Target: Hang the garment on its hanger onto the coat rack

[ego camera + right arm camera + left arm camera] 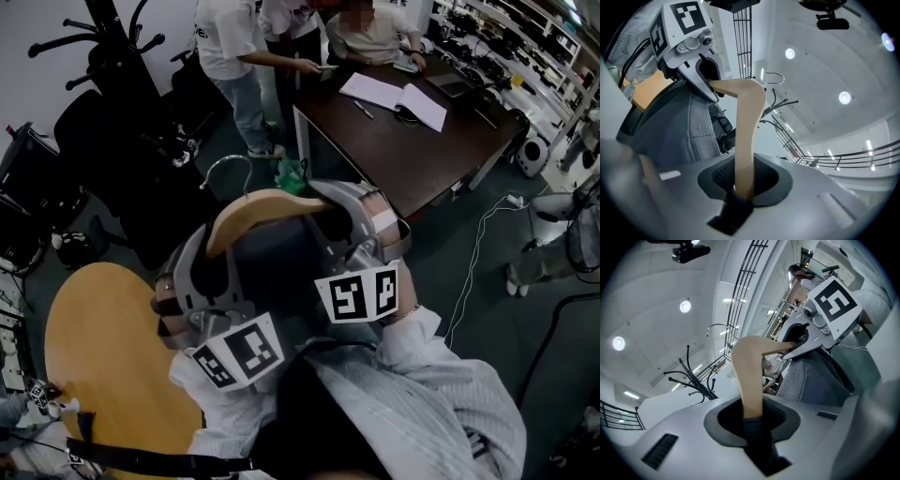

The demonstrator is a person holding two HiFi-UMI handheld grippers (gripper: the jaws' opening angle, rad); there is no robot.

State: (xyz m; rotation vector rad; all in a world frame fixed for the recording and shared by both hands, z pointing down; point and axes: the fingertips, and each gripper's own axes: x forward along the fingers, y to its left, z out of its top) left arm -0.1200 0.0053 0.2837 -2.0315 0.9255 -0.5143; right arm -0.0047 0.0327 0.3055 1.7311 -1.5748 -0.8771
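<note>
Head view: a wooden hanger (267, 204) with a dark garment (272, 258) draped beneath it is held in front of the person. One end is in the left gripper (208, 251) and the other in the right gripper (328, 202). A metal hook (230, 169) rises from the hanger's middle. The black coat rack (105, 28) is seen at upper left, well apart from the hanger. A round wooden table (103, 347) lies at lower left, and a dark desk (412, 159) with people at it lies ahead.

Left gripper view: the jaws are seen narrowed onto the hanger's end and a fold of dark cloth, a grip the head view hides. The rack's curved arms are shown beyond, against the ceiling.

Right gripper view: the other end is clamped likewise, and the left gripper is seen across the span. Neither the desk nor the people can be made out here.

The carrying step is judged to be in hand, with nothing hung yet. Next, the hook would need to be raised and set over a rack arm.
</note>
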